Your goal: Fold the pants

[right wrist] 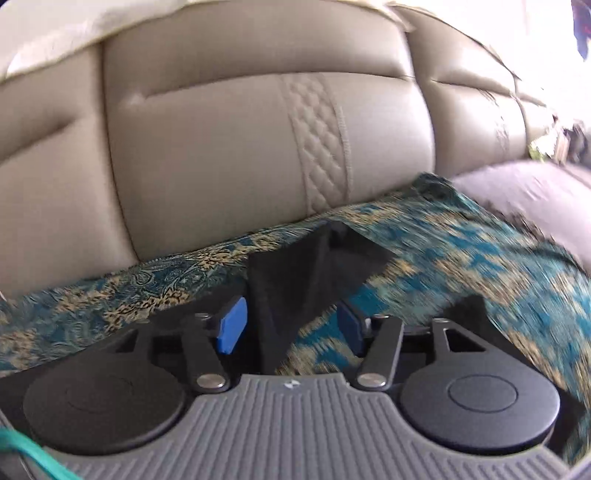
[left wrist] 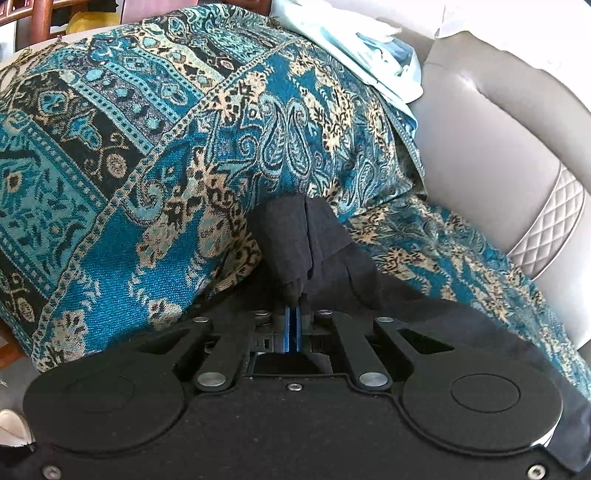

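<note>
The black pants (left wrist: 314,240) bunch up in front of my left gripper (left wrist: 297,295), whose blue pads are pressed together on a fold of the fabric. More black cloth trails off to the right over the gripper's body. In the right wrist view a flap of the same black pants (right wrist: 291,273) hangs between the blue pads (right wrist: 232,325) of my right gripper (right wrist: 291,321). Those pads stand wide apart and do not press on the cloth. Both grippers hover over a teal and beige patterned throw (left wrist: 147,147) (right wrist: 443,258) on a sofa.
The beige leather sofa backrest (right wrist: 221,147) (left wrist: 498,147) rises just behind the throw. A pale blue and white cloth (left wrist: 351,44) lies on the throw's far side. A grey cushion (right wrist: 535,199) sits at the right. Wooden furniture (left wrist: 40,18) shows at the top left.
</note>
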